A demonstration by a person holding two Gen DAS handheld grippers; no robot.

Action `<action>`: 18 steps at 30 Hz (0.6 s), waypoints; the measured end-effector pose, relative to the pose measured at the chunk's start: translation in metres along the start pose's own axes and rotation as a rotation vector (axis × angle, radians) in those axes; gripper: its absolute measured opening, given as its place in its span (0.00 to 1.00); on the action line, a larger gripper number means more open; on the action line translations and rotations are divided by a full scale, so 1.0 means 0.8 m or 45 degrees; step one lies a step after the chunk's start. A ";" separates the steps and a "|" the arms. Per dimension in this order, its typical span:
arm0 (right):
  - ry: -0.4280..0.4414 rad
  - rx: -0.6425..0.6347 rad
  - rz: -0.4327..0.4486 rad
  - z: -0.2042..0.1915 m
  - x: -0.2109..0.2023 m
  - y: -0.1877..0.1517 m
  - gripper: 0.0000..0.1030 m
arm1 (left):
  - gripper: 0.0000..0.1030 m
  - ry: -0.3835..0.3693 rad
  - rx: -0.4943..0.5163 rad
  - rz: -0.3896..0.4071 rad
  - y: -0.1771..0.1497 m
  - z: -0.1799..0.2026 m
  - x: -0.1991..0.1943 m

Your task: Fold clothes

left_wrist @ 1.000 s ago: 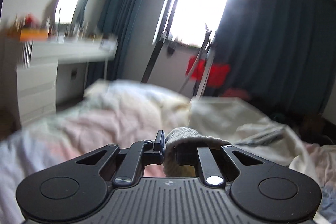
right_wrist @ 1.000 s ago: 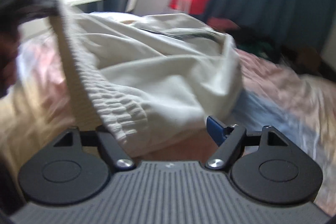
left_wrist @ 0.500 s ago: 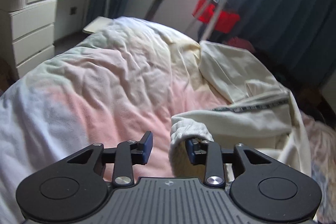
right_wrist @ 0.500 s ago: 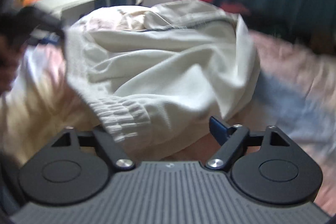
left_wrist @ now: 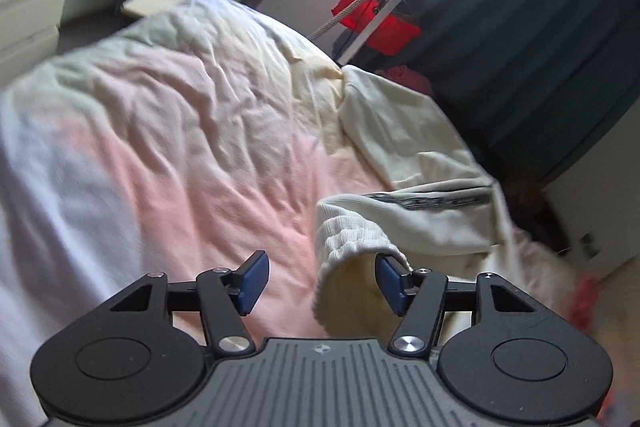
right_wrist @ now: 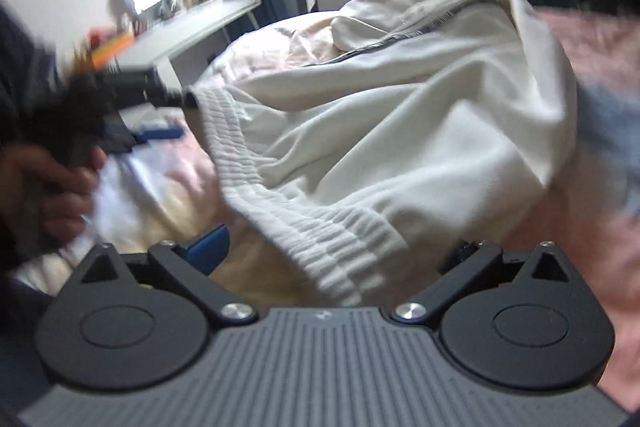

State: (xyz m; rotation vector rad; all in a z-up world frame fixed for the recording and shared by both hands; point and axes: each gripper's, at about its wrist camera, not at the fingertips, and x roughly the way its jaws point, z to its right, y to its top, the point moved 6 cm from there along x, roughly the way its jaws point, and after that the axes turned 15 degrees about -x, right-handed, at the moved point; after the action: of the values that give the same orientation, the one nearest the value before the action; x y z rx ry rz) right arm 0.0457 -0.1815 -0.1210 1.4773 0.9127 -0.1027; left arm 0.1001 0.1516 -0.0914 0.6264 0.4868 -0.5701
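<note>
A home bedroom is indicated by a rumpled bed (left_wrist: pixel 180 131), dark curtains (left_wrist: pixel 532 39) at 1 o'clock, a dresser (left_wrist: pixel 28 7) at 10 o'clock

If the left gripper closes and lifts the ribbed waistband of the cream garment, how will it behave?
The cream garment probably hangs floppy: it lies in soft folds. Its ribbed waistband looks thick, so the open left gripper likely grips it without slipping. Probably light, dragging across the bedspread.
</note>
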 end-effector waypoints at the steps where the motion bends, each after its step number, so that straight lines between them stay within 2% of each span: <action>1: 0.032 0.081 0.030 0.007 -0.011 0.000 1.00 | 0.62 -0.026 -0.037 -0.012 0.001 -0.002 0.000; 4: 0.083 0.387 0.135 0.046 -0.035 -0.003 1.00 | 0.74 -0.116 -0.178 -0.016 0.003 -0.014 -0.011; 6: 0.067 0.552 0.164 0.075 -0.038 -0.008 0.99 | 0.75 -0.166 -0.227 0.018 0.007 -0.016 -0.021; 8: 0.037 0.670 0.154 0.099 -0.035 -0.015 0.86 | 0.77 -0.168 -0.179 0.094 0.012 -0.008 -0.030; 9: 0.008 0.687 0.110 0.106 -0.029 -0.020 0.66 | 0.78 -0.170 -0.155 0.132 0.015 -0.004 -0.035; 10: -0.015 0.702 0.069 0.112 -0.024 -0.026 0.61 | 0.81 -0.165 -0.125 0.157 0.017 0.001 -0.036; 13: -0.011 0.728 -0.020 0.111 -0.004 -0.045 0.61 | 0.82 -0.129 -0.046 0.168 0.020 0.012 -0.022; 18: 0.033 0.647 -0.173 0.090 0.033 -0.056 0.61 | 0.82 -0.028 -0.028 0.119 0.025 0.001 0.016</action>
State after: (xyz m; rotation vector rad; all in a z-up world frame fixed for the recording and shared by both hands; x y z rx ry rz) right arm 0.0706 -0.2388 -0.1842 1.8835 1.0565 -0.4427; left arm 0.1224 0.1602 -0.0899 0.6181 0.4400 -0.4821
